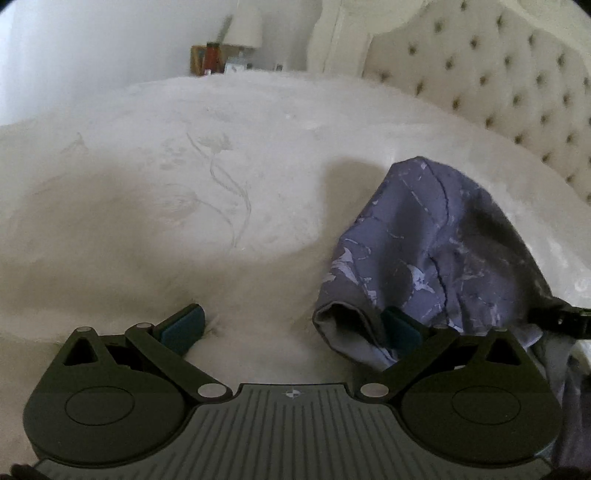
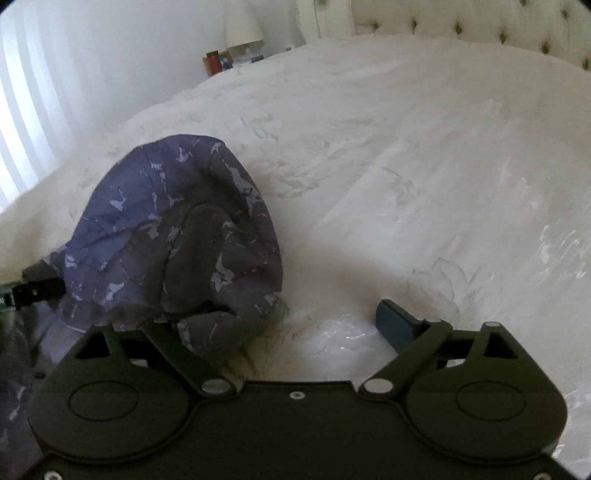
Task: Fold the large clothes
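A purple-grey patterned garment point(image 1: 436, 251) lies bunched on the white bedspread point(image 1: 184, 206). In the left wrist view my left gripper point(image 1: 291, 325) is open, its right finger against the garment's near hem, its left finger over bare bedspread. In the right wrist view the same garment point(image 2: 177, 229) is heaped at the left. My right gripper point(image 2: 291, 325) is open; its left finger is hidden under the cloth and its right finger point(image 2: 395, 325) is over bare bedspread. The two grippers sit on either side of the heap.
A tufted cream headboard point(image 1: 498, 81) rises at the right. A nightstand with a lamp point(image 1: 243, 29) and a red bottle point(image 1: 214, 57) stands beyond the bed's far edge. A bright curtained window point(image 2: 26, 122) is at the left.
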Available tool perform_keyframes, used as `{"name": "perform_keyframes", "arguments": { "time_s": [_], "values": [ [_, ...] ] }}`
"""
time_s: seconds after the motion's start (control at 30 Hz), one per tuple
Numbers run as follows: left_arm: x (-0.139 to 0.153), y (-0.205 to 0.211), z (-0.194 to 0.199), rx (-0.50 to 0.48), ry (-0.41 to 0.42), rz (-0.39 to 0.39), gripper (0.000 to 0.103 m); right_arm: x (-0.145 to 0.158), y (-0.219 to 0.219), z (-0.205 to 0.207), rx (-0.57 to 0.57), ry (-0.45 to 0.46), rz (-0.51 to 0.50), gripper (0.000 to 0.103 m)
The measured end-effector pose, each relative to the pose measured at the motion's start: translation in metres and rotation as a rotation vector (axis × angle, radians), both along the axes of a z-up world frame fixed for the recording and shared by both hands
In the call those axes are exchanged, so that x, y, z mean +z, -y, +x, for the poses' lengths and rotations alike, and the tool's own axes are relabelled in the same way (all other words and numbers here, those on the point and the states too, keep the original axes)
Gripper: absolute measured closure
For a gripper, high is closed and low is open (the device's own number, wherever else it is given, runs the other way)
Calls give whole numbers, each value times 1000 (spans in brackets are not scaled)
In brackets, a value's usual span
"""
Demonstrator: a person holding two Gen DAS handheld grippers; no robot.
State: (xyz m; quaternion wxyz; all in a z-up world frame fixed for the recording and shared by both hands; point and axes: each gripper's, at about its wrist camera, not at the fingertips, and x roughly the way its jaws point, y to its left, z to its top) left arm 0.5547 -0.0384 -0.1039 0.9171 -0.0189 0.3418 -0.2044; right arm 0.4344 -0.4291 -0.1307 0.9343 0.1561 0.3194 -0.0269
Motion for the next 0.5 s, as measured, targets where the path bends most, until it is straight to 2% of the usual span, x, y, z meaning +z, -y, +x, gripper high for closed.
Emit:
{"name": "perform_keyframes", "arguments": {
  "time_s": [0.13,0.27,0.37,0.4,0.5],
  "values": [
    [2,-1,-4,3,8,12,0,5,8,1,30,39,69,10],
    [4,3,-6,2,16,43,0,34,15,-4,40,151,117,9],
    [3,9,-6,3,15,40,0,58,10,10,56,178,60,4],
    [1,10,-5,3,16,44,0,64,5,18,64,174,30,0],
    [1,12,-3,4,16,49,0,73,-9,45,58,132,-57,1]
  ]
}}
